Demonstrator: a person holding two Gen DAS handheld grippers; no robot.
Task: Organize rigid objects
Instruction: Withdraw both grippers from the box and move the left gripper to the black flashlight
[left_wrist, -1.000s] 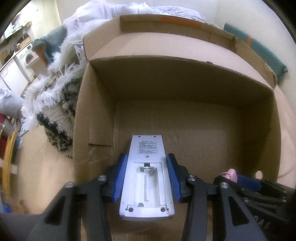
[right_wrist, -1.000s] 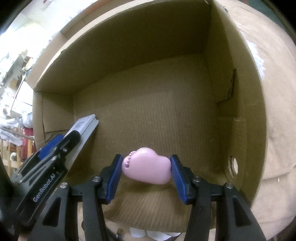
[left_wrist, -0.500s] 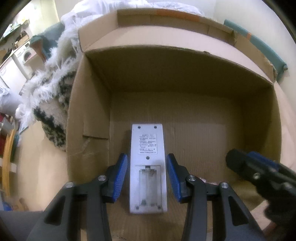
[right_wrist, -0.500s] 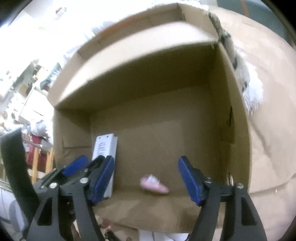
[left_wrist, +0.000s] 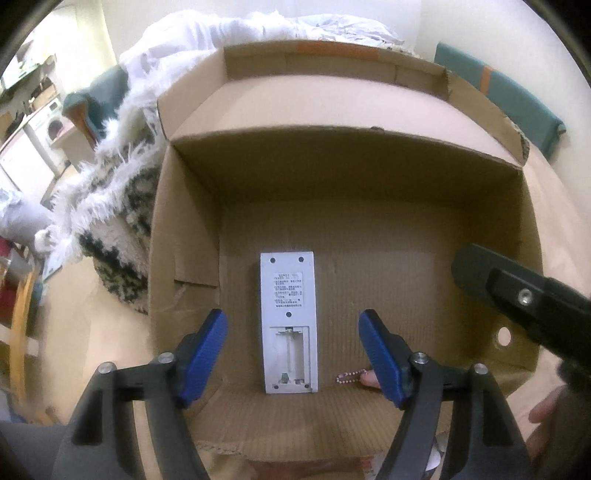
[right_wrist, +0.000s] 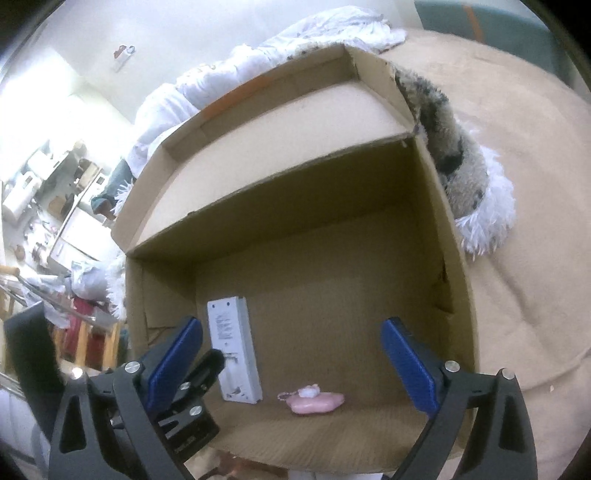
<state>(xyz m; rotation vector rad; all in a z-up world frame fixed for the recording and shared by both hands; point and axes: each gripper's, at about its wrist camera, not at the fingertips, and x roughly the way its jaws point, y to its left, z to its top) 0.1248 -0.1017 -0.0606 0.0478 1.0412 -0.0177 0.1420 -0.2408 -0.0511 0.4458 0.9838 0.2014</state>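
A white remote control (left_wrist: 288, 321) lies face down on the floor of an open cardboard box (left_wrist: 369, 177), its empty battery bay showing. It also shows in the right wrist view (right_wrist: 234, 354). A pink heart-shaped charm (right_wrist: 314, 402) with a bead chain (left_wrist: 347, 377) lies beside it, near the box's front wall. My left gripper (left_wrist: 293, 354) is open and empty above the remote. My right gripper (right_wrist: 291, 362) is open and empty above the box's front edge.
The box (right_wrist: 436, 229) sits on a beige cover (right_wrist: 524, 206). A shaggy white and black throw (left_wrist: 107, 206) lies against its left side and behind it (right_wrist: 461, 162). White bedding (left_wrist: 229, 33) is piled behind. A teal cushion (left_wrist: 517, 103) lies at the far right.
Both grippers have opened and pulled back up out of the box. The remote and the pink charm were let go and now lie on the box floor.
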